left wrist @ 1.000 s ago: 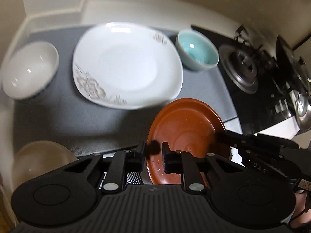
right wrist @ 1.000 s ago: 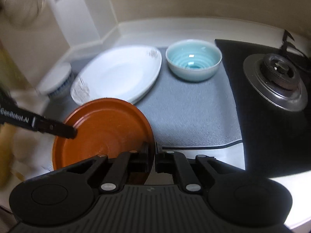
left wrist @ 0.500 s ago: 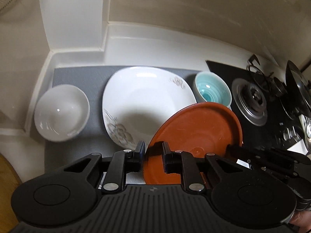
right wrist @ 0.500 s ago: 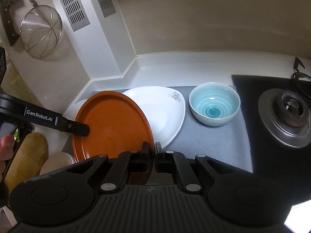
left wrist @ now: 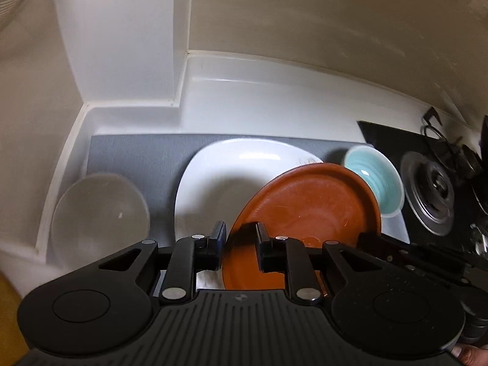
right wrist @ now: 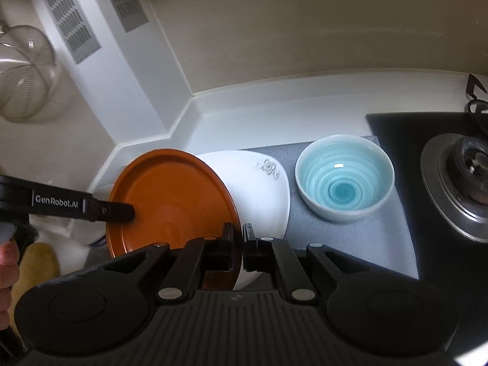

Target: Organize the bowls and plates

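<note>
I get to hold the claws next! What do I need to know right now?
Left claw: shut on the rim of the brown plate.
Right claw: shut on the same plate's opposite rim. Both carry it, tilted, in the air.
White plate lies on the grey mat, partly under the brown plate. Blue bowl sits to its right, clear bowl to its left.
Done: brown plate picked up.
Left: probably lower it onto the white plate, let go, then sort the bowls.

A home kitchen — gas burner (right wrist: 466, 180), white countertop (left wrist: 274, 106), hanging strainer (right wrist: 24, 73).
</note>
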Demonstrator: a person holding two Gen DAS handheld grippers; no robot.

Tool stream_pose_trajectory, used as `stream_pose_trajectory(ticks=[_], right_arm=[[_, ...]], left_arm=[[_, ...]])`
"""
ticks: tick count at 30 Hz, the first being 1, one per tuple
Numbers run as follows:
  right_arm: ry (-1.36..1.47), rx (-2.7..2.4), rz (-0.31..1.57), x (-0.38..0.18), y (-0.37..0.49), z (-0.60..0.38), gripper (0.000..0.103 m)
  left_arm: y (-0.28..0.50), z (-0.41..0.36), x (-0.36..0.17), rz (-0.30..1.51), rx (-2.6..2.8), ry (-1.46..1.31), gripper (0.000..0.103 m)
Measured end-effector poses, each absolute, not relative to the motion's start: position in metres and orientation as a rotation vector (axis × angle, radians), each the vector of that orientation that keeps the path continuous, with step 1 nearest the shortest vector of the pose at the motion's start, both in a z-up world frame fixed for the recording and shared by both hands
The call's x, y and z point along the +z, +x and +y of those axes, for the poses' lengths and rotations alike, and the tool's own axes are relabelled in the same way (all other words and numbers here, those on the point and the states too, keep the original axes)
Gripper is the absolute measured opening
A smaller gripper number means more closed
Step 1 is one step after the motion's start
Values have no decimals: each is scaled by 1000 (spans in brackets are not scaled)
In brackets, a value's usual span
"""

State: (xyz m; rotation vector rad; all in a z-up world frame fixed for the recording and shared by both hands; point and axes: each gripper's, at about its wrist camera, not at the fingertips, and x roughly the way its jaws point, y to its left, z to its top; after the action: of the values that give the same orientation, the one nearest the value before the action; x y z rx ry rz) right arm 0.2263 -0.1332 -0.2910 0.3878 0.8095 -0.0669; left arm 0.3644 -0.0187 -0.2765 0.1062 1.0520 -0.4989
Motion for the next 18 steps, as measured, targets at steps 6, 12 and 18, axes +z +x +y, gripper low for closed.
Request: stream_pose_trajectory(ticks=[6, 12, 18], right_arm=[[360, -111, 831, -319, 261, -138, 6], [425, -130, 865, -347, 281, -145, 9], [419, -117, 802, -335, 271, -139, 44]], left_arm=[[381, -44, -315, 1031, -454, 224, 20], [399, -47, -352, 1074, -451, 251, 19], [393, -16, -316, 1056, -490, 116, 56]])
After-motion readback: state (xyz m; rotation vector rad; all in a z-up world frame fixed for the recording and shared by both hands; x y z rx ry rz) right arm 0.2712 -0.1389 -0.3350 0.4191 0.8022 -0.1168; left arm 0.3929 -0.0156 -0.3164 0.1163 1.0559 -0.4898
